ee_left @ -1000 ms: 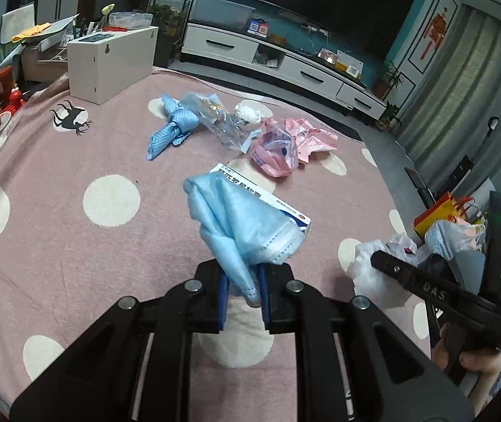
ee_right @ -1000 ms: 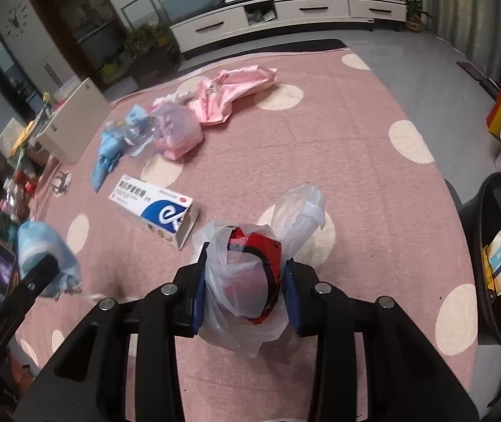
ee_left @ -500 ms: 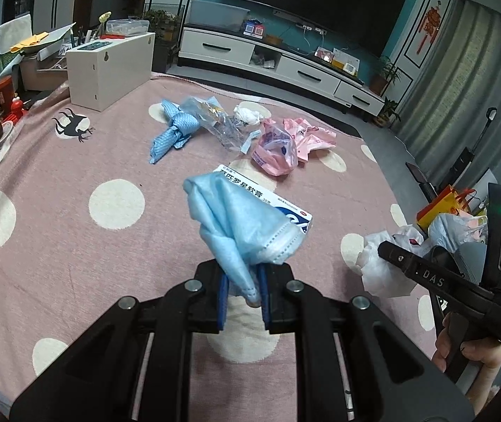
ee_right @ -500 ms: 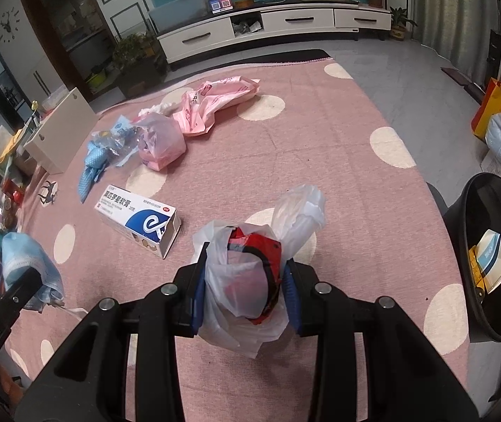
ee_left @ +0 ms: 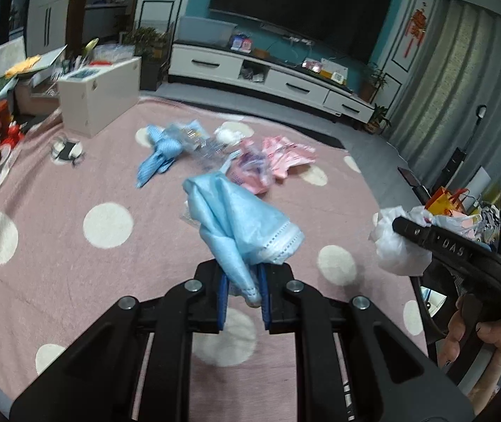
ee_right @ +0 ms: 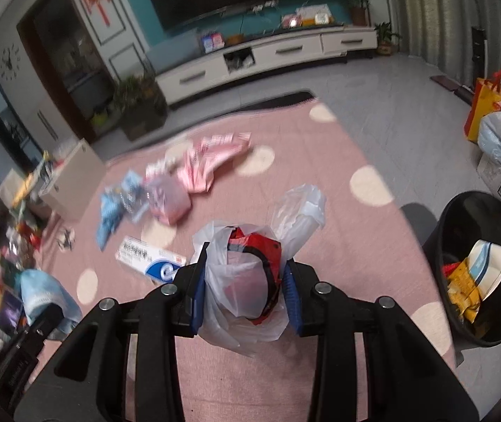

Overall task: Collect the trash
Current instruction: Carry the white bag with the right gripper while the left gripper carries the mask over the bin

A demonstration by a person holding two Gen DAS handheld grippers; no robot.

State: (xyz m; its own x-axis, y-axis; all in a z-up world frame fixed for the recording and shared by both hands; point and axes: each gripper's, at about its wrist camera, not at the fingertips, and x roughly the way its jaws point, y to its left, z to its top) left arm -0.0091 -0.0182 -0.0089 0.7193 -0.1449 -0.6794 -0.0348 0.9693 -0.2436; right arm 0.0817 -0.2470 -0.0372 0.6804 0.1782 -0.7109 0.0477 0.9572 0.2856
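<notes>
My left gripper (ee_left: pixel 242 283) is shut on a crumpled light-blue face mask (ee_left: pixel 240 218), held above the pink polka-dot rug (ee_left: pixel 57 263). My right gripper (ee_right: pixel 245 281) is shut on a clear plastic bag (ee_right: pixel 247 302) with a red wrapper (ee_right: pixel 255 246) inside. A black trash bin (ee_right: pixel 482 263) with paper and wrappers in it stands to the right of the right gripper. In the left wrist view the right gripper's side (ee_left: pixel 450 249) shows at the right, a hand (ee_left: pixel 475 341) on its grip and the white bag (ee_left: pixel 396 246) hanging from it.
A white-and-blue medicine box (ee_right: pixel 150 258) lies on the rug ahead. Farther off lie pink bags (ee_left: pixel 278 158), a blue cloth (ee_left: pixel 155 160) and clear wrapping (ee_left: pixel 208 144). A white cabinet (ee_left: pixel 99 96) stands at the rug's far left, a TV stand (ee_left: pixel 268 77) behind. Shopping bags (ee_right: pixel 496 119) sit past the bin.
Both grippers have risen with their loads still gripped. The views tilted up, so the rug trash sits farther off and the bin shows more fully in the right wrist view.
</notes>
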